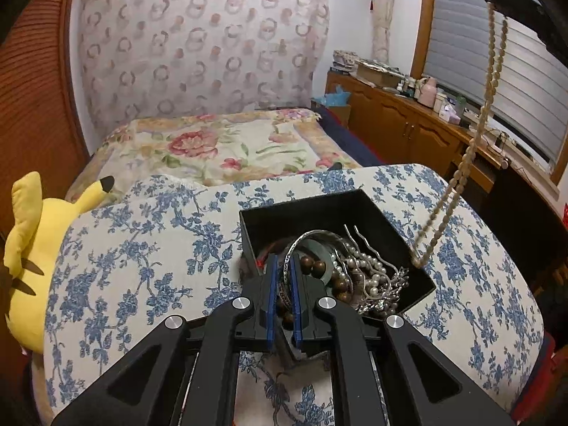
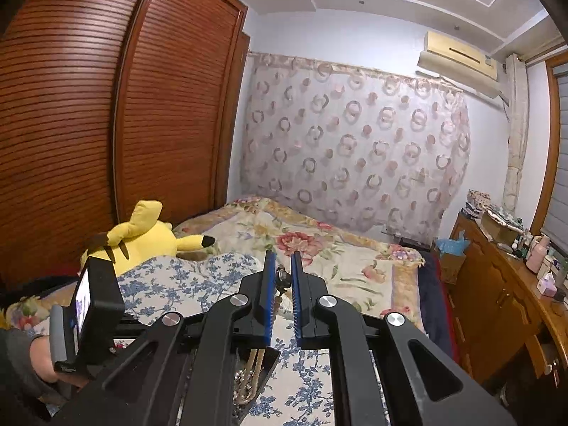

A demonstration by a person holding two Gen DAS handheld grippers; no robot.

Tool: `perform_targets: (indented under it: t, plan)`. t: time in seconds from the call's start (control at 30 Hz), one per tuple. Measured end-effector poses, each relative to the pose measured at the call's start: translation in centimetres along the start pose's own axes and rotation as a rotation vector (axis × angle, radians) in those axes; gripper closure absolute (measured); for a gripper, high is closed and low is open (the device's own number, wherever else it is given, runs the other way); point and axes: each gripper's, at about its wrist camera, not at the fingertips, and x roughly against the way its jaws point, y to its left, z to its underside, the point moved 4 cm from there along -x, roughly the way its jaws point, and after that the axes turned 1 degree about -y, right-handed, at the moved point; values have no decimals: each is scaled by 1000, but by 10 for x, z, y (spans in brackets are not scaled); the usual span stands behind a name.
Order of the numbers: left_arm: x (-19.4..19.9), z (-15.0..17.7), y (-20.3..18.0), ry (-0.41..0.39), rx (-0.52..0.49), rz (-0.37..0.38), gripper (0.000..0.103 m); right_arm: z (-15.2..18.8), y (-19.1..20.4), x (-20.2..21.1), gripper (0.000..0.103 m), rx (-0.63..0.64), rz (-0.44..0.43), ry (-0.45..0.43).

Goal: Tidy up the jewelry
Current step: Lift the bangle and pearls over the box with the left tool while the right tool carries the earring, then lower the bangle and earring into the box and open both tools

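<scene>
The right gripper [image 2: 283, 284] is clamping a bead necklace [image 1: 491, 81] by its clasp end, jaws nearly together on it. From the left wrist view the doubled strand is hanging down from the right gripper at upper right, and its lowest loop is dangling at the far right corner of the black box [image 1: 316, 209], not yet clear of it. The beads are small, oval and cream-coloured, on a limp cord; I judge the strand light but swingy, likely to sway and snag on the tangle below. Pinching near the clasp looks sensible, since smooth beads could slip between flat pads.

The left gripper [image 1: 283, 277] is reaching down into the box, blue pads drawn close on a silver bangle [image 1: 312, 236]. That one is a rigid, shiny, thin metal hoop, and a grip across its rim should hold, though polished metal may slide.

Also sitting in the box: a pearl string [image 1: 362, 266], soft and slippery; round, glossy brown wooden beads [image 1: 314, 266]; and a silver hair comb [image 1: 369, 248] with thin wavy prongs, which looks delicate and prone to hooking pearls.

The matte, square-walled box is resting on a cloth [image 1: 142, 248] printed with blue flowers, beside a yellow plush [image 1: 28, 248].
</scene>
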Motion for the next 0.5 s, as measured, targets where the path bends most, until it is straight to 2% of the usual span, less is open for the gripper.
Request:
perform_targets:
  t: [0.27, 0.33, 0.4, 0.5]
  plan:
    - [13, 1, 4, -27, 8, -8, 96, 17, 8, -27, 93, -2, -24, 61]
    - [20, 2, 5, -35, 3, -13, 93, 19, 11, -30, 93, -1, -30, 68]
    - [26, 4, 8, -44, -5, -24, 85, 22, 16, -33, 93, 4, -35, 77]
    - [35, 7, 12, -54, -10, -38, 85, 29, 22, -40, 93, 8, -45, 96]
